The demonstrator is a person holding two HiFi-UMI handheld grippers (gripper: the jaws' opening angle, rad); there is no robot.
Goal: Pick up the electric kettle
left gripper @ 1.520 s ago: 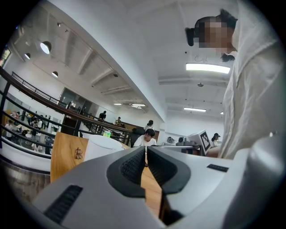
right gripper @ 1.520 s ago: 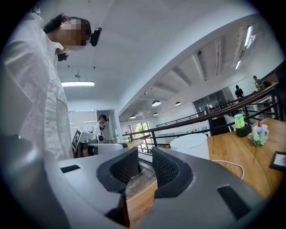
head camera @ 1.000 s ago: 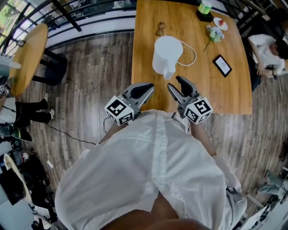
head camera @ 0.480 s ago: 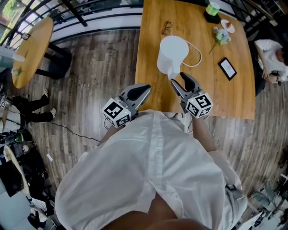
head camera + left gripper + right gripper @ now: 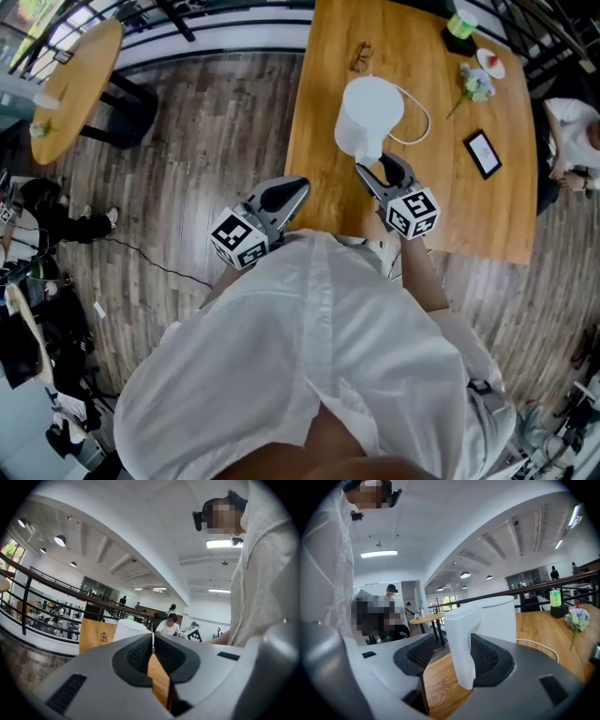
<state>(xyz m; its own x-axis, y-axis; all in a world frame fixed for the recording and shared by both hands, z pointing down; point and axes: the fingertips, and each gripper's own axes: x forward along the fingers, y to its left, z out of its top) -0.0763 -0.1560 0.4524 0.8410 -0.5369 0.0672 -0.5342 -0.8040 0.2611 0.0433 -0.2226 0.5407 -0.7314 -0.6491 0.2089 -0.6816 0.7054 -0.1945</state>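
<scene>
The white electric kettle point(image 5: 370, 112) stands on the wooden table point(image 5: 323, 178) near its front edge, handle toward me. My right gripper point(image 5: 377, 169) reaches over the table edge and its jaws are opening. In the right gripper view the kettle's handle point(image 5: 461, 644) stands between the jaws of that gripper point(image 5: 454, 641), close to the right pad, with a gap on the left side. My left gripper point(image 5: 298, 186) hovers at the table's front left corner, its jaws together on nothing. From the left gripper view point(image 5: 153, 639) the kettle point(image 5: 129, 627) shows beyond the tips.
A white cord point(image 5: 419, 117) loops from the kettle. Farther back lie a dark tablet point(image 5: 482, 155), flowers point(image 5: 476, 84), a green cup point(image 5: 461, 23) and glasses point(image 5: 361, 58). A person point(image 5: 572, 131) sits at the right; a round table point(image 5: 70, 80) stands left.
My right gripper has moved forward and down, and the kettle's handle now stands between its jaws. The left gripper stays shut beside the table's corner.
</scene>
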